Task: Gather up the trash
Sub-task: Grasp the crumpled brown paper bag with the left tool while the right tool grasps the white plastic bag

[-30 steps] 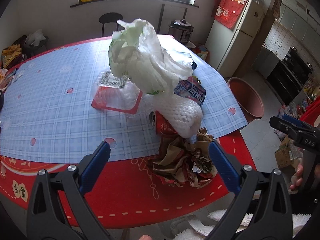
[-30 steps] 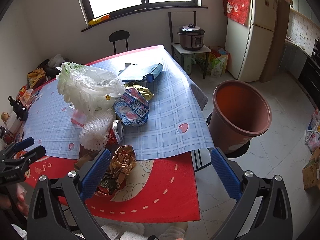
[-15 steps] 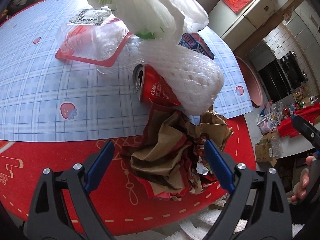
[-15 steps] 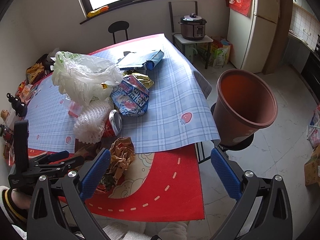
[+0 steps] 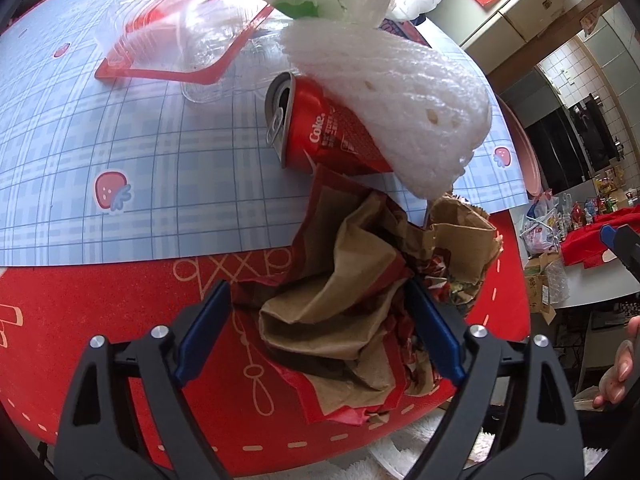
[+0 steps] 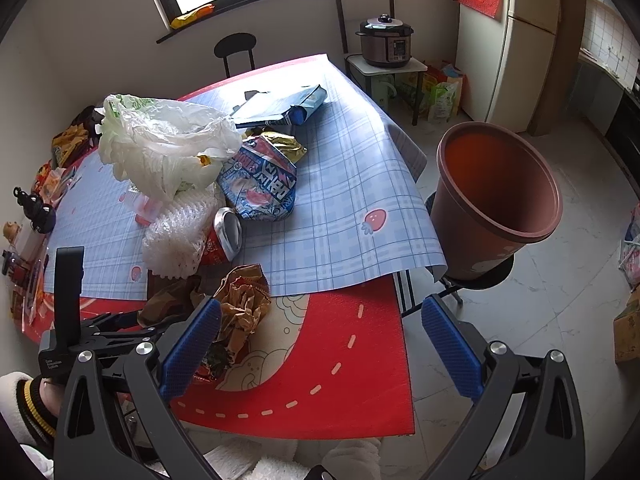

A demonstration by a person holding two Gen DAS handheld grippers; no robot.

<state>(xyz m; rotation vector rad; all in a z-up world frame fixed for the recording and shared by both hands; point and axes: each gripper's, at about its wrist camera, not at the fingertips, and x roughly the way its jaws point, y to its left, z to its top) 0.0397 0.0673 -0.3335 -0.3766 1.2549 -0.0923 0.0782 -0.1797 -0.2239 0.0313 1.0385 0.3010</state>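
A crumpled brown and red paper bag (image 5: 352, 300) lies on the red table edge, also in the right wrist view (image 6: 240, 304). My left gripper (image 5: 318, 322) is open, its blue fingers on either side of the bag. Behind it lie a red Coke can (image 5: 320, 136), white foam netting (image 5: 400, 96), a clear plastic tray (image 5: 180, 36) and a white plastic bag (image 6: 160, 144). My right gripper (image 6: 320, 332) is open and empty above the table's front edge. A brown bin (image 6: 496, 196) stands on a stool right of the table.
Snack wrappers (image 6: 264, 176) and a blue packet (image 6: 288, 108) lie further back on the checked cloth (image 6: 352, 200). A rice cooker (image 6: 386, 40) and a fridge (image 6: 528, 40) stand behind. A chair (image 6: 234, 48) is at the far side.
My left gripper has moved forward and down until its fingers straddle the paper bag. The right gripper has shifted slightly; the left gripper has come into its view at lower left.
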